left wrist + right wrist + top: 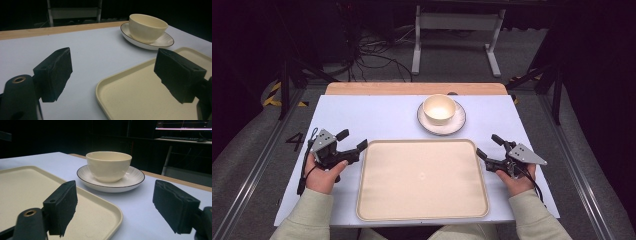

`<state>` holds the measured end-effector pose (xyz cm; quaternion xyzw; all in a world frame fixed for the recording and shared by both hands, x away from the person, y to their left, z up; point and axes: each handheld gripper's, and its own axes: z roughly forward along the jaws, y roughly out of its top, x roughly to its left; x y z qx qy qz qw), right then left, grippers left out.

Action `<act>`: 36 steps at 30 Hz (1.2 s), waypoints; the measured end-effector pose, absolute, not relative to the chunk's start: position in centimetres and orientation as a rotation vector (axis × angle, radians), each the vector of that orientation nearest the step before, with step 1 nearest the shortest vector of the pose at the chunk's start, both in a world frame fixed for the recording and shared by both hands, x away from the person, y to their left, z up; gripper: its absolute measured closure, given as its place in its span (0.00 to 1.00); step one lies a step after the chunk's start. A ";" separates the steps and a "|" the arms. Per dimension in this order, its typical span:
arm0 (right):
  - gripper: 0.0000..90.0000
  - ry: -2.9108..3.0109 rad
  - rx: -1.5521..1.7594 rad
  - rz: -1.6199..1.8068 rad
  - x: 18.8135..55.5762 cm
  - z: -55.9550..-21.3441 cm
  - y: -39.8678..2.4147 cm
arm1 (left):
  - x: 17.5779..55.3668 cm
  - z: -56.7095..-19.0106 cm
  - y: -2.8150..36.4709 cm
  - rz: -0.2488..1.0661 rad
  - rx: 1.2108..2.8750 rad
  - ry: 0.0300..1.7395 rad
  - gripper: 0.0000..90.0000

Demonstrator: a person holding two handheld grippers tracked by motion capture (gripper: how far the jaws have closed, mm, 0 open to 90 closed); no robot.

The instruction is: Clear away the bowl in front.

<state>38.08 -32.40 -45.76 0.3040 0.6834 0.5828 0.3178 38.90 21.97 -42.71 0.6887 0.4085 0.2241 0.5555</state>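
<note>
The cream tray [422,180] lies flat in the lower middle of the high view, its long sides running left to right across the pale blue table [377,117]. In the left gripper view its near corner sits at lower right; in the right gripper view it fills the lower left. The left gripper [353,141] is at the tray's left edge, just beside the upper left corner, jaws wide apart and holding nothing. The right gripper [487,147] is at the tray's right edge, near the upper right corner, jaws likewise spread with nothing between them. Above the tray, right of centre, a cream bowl [439,108] stands upright on a dark-rimmed saucer [458,124], apart from the tray
</note>
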 end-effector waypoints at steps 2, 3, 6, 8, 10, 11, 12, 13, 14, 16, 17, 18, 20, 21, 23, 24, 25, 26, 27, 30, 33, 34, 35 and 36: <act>0.22 1.795 0.805 1.537 38.1 -45.8 -32.4 | 38.9 -42.3 21.9 0.525 1.628 0.959 0.18; 0.22 1.795 0.804 1.537 38.1 -45.8 -32.5 | 38.9 -42.2 21.8 0.525 1.626 0.958 0.18; 0.21 1.794 0.809 1.539 38.1 -45.8 -32.5 | 39.0 -41.4 21.6 0.520 1.624 0.950 0.18; 0.21 1.795 0.815 1.540 38.1 -45.8 -32.5 | 39.3 -40.9 21.3 0.522 1.629 0.945 0.18; 0.21 1.796 0.817 1.538 38.2 -45.8 -32.5 | 39.6 -40.4 20.7 0.520 1.642 0.937 0.18; 0.21 1.796 0.818 1.536 38.2 -45.8 -32.5 | 39.8 -40.2 20.5 0.521 1.648 0.930 0.18; 0.21 1.796 0.818 1.535 38.2 -45.8 -32.5 | 40.0 -40.0 20.0 0.511 1.659 0.924 0.18; 0.21 1.796 0.819 1.537 38.2 -45.8 -32.5 | 40.2 -39.9 19.7 0.509 1.666 0.917 0.18; 0.21 1.795 0.819 1.537 38.2 -45.8 -32.5 | 40.4 -39.8 19.2 0.511 1.678 0.905 0.18; 0.21 1.794 0.823 1.539 38.2 -45.8 -32.5 | 40.9 -39.5 18.5 0.506 1.693 0.892 0.18; 0.21 1.794 0.823 1.538 38.2 -45.8 -32.5 | 41.1 -39.4 18.0 0.502 1.696 0.886 0.18; 0.21 1.795 0.823 1.537 38.2 -45.8 -32.5 | 41.3 -39.3 17.7 0.498 1.696 0.886 0.18; 0.21 1.794 0.824 1.539 38.2 -45.8 -32.5 | 41.7 -39.2 17.1 0.494 1.708 0.872 0.18; 0.21 1.792 0.823 1.542 38.2 -45.8 -32.5 | 42.0 -39.1 16.8 0.497 1.711 0.865 0.18; 0.21 1.791 0.822 1.543 38.2 -45.8 -32.5 | 42.4 -39.1 16.3 0.494 1.720 0.858 0.18; 0.21 1.791 0.822 1.543 38.2 -45.8 -32.5 | 42.4 -39.1 16.3 0.494 1.720 0.858 0.18; 0.21 1.791 0.822 1.544 38.2 -45.8 -32.5 | 42.7 -39.1 16.0 0.495 1.726 0.858 0.18; 0.21 1.791 0.820 1.544 38.2 -45.8 -32.5 | 43.0 -39.1 15.7 0.495 1.727 0.854 0.18; 0.21 1.790 0.819 1.547 38.2 -45.8 -32.5 | 43.2 -39.1 15.5 0.494 1.727 0.854 0.18; 0.21 1.789 0.820 1.545 38.2 -45.8 -32.5 | 43.8 -39.2 14.9 0.471 1.721 0.851 0.18; 0.21 1.788 0.824 1.548 38.2 -45.8 -32.6 | 44.6 -39.2 14.3 0.452 1.715 0.858 0.18; 0.21 1.787 0.825 1.548 38.2 -45.8 -32.6 | 44.9 -39.2 14.1 0.452 1.716 0.857 0.19; 0.21 1.787 0.826 1.549 38.2 -45.8 -32.6 | 45.2 -39.2 13.9 0.462 1.723 0.852 0.19; 0.21 1.787 0.827 1.549 38.2 -45.8 -32.6 | 45.5 -39.2 13.7 0.460 1.722 0.859 0.19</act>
